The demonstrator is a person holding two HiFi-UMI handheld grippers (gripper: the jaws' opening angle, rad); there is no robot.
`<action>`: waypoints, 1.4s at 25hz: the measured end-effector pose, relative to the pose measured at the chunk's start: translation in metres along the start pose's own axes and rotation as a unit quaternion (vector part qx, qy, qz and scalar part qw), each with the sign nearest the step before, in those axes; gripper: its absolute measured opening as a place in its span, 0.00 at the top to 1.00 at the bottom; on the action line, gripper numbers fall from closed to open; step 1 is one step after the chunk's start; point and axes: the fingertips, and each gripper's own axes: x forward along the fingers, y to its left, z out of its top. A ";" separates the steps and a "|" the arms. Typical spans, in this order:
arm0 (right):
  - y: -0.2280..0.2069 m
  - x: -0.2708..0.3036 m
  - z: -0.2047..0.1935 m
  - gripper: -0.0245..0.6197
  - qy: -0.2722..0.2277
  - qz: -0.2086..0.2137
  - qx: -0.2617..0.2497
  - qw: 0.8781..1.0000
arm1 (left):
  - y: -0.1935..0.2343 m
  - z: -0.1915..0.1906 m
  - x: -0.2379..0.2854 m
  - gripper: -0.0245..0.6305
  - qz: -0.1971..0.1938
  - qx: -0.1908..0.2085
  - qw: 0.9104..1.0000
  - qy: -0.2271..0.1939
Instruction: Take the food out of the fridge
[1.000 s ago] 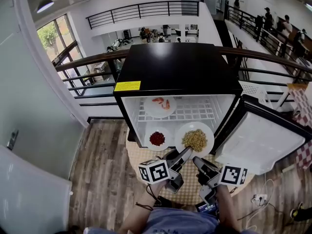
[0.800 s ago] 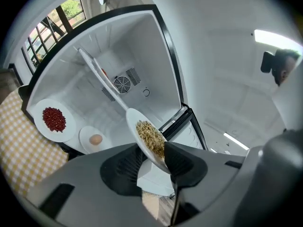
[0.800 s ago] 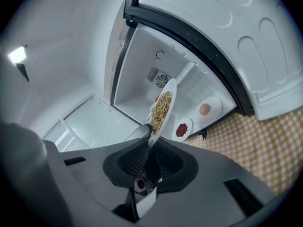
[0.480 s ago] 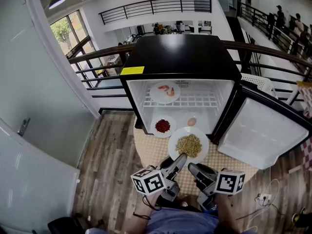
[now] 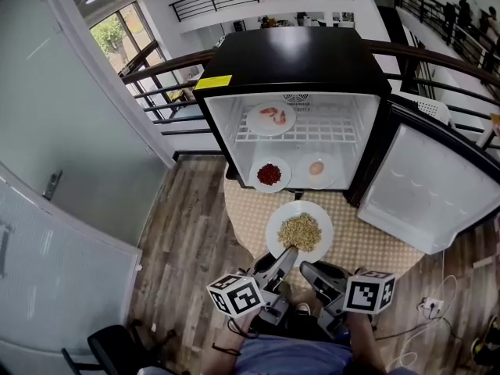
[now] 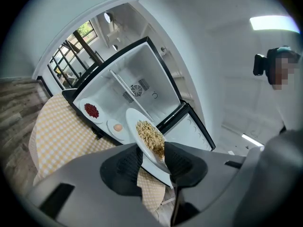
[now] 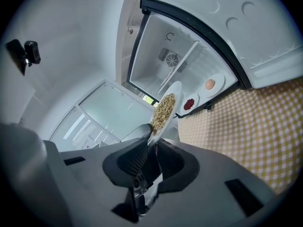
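- The fridge (image 5: 289,49) is a squat box, glossy black outside and smooth white plastic inside, and its door (image 5: 426,186) hangs wide open at its right
- Inside the fridge I see a white wire shelf (image 5: 332,135) carrying a round white shrimp plate (image 5: 258,125); on the fridge floor below sit a small round plate of dark red bits (image 5: 283,184) and, to its right, an egg plate (image 5: 330,176) with one pale egg
- The big plate (image 5: 322,242), round, white and glazed, is out of the fridge, in front of its open mouth and above the yellow-and-white checked cloth (image 5: 367,244), with a loose heap of pale yellow shreds (image 5: 300,230) on its middle
- My left gripper (image 5: 287,255) is clamped on the near rim of the big plate: one ribbed black pad is under it, the other on top, right against the edge of the shreds
- My right gripper (image 5: 309,270) sits just beside the left one at the same near rim; its jaws have just been opening and stand a narrow gap apart, the rim reaches in between their tips, and I cannot tell whether the pads press on it
- Around the cloth, in front of the fridge, the floor (image 5: 187,233) is grey-brown wood-grain planking
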 end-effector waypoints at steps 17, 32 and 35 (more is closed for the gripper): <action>0.029 0.024 -0.061 0.85 0.046 0.032 -0.005 0.998 | 0.013 -0.004 -0.075 0.73 0.046 0.028 0.998 -0.023; 0.120 0.072 -0.202 0.85 0.086 0.073 -0.003 0.994 | 0.029 -0.009 -0.255 0.73 0.086 0.026 0.994 -0.064; 0.133 0.072 -0.233 0.85 0.089 0.063 -0.002 0.994 | 0.030 -0.022 -0.286 0.73 0.084 0.021 0.994 -0.062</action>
